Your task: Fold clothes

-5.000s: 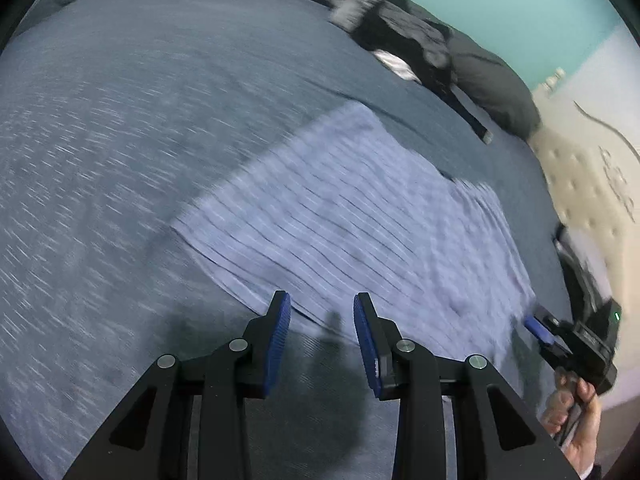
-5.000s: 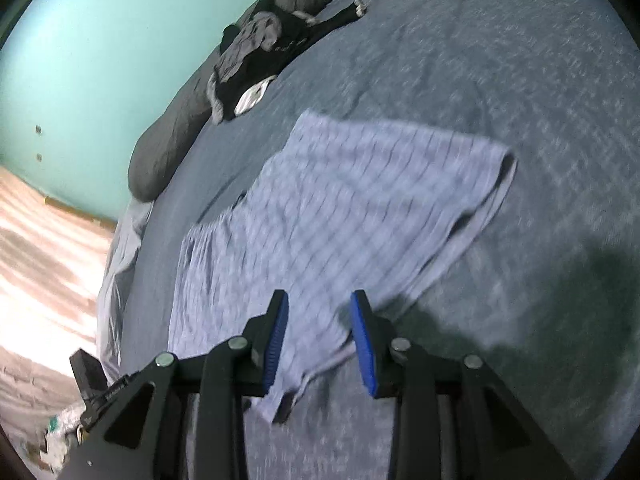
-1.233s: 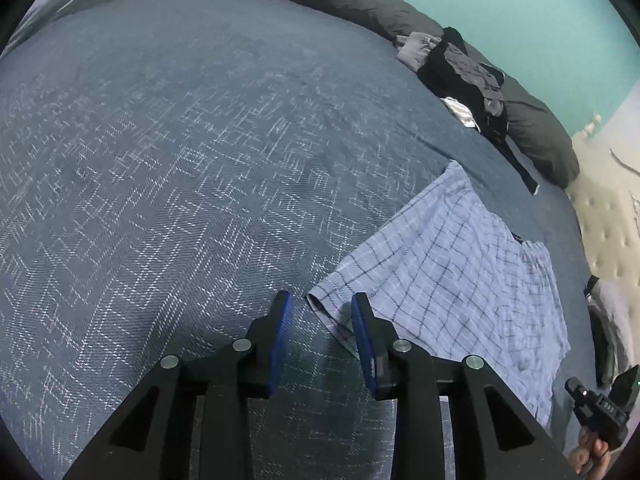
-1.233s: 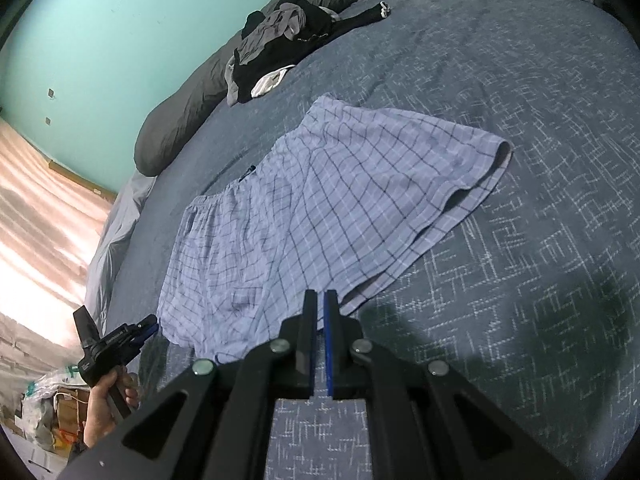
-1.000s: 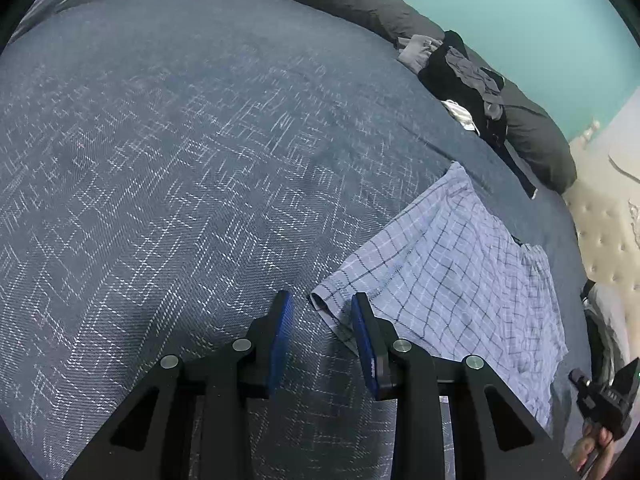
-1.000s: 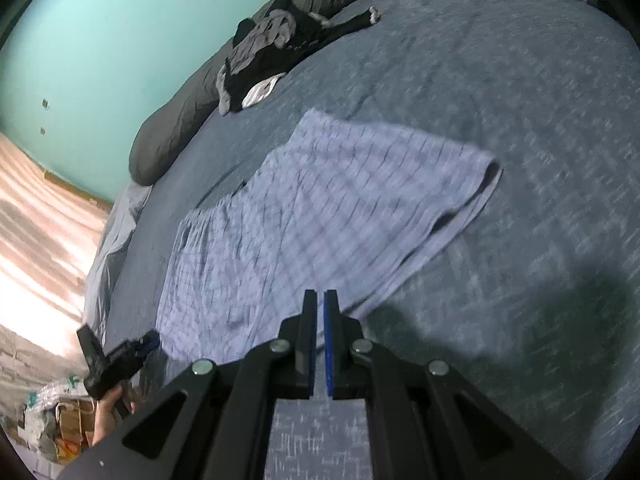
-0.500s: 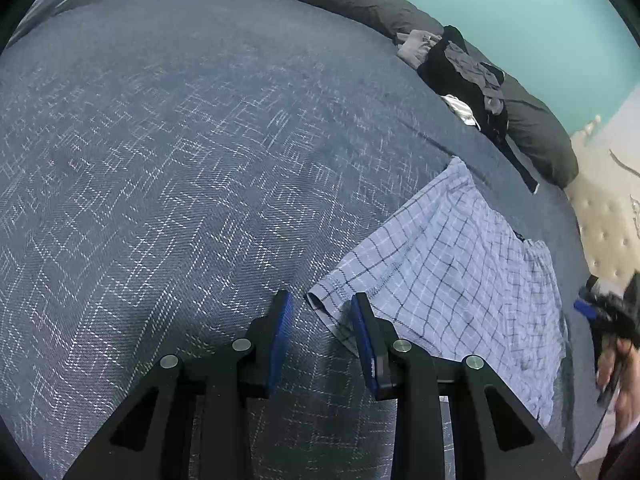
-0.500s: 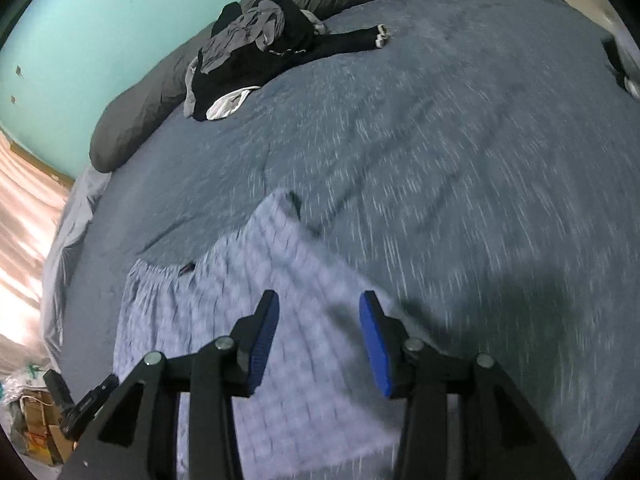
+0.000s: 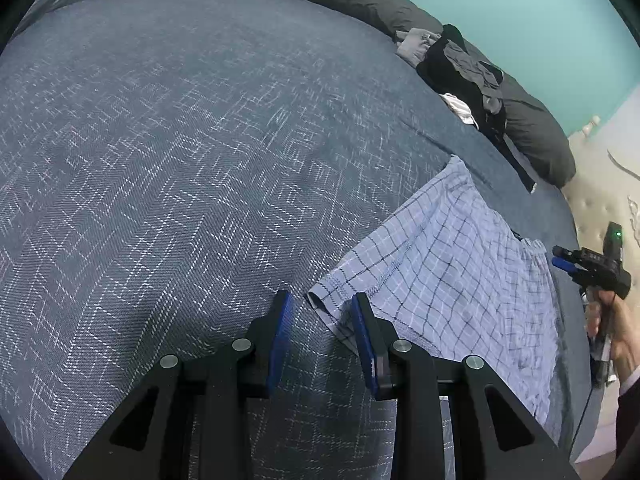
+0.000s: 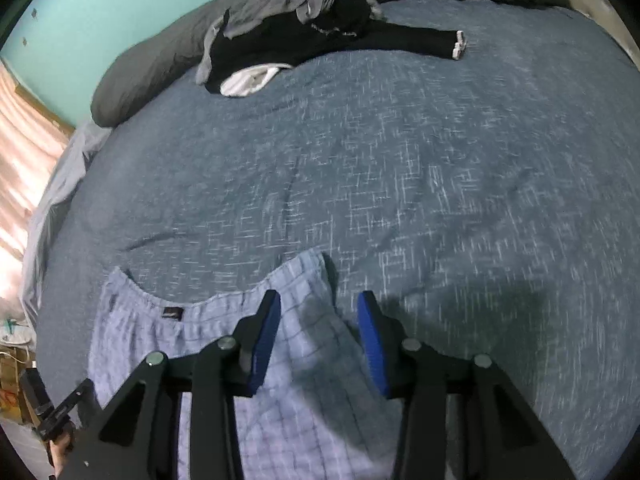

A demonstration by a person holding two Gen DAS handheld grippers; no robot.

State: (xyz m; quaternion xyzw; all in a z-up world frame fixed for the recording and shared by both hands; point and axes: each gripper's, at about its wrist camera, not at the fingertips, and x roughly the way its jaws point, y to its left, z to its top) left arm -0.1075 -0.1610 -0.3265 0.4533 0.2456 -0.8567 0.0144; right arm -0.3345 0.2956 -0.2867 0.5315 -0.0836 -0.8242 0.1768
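On the dark blue-grey woven bedspread (image 9: 168, 168) a pair of light lavender plaid boxer shorts (image 9: 452, 280) is laid flat, right of centre in the left wrist view, waistband toward the far right edge, one leg hem nearest the camera.

Left gripper (image 9: 322, 336): blue-padded jaws are held wide apart, nothing gripped. The near corner of the leg hem is seen in the gap between the pads; contact with the right pad cannot be confirmed, cloth is just beside it.

Right gripper (image 10: 318, 340): jaws are also spread wide, empty. It is positioned over the shorts near the elastic waistband (image 10: 152, 300), where a small dark label (image 10: 173, 313) is sewn. A shadow is cast on the cloth between the pads. Whether the pads touch the fabric cannot be told; frame is motion-blurred.

In the left wrist view the right gripper is seen at the far right edge, held by a hand (image 9: 616, 336), above the waistband side of the shorts. In the right wrist view the left gripper is only partly visible at the lower left edge.

A heap of black and grey clothes (image 10: 304, 12) with a white piece under it is piled at the far side of the bed, against long dark grey pillows (image 10: 144, 72). A teal wall (image 9: 520, 4) is visible behind.
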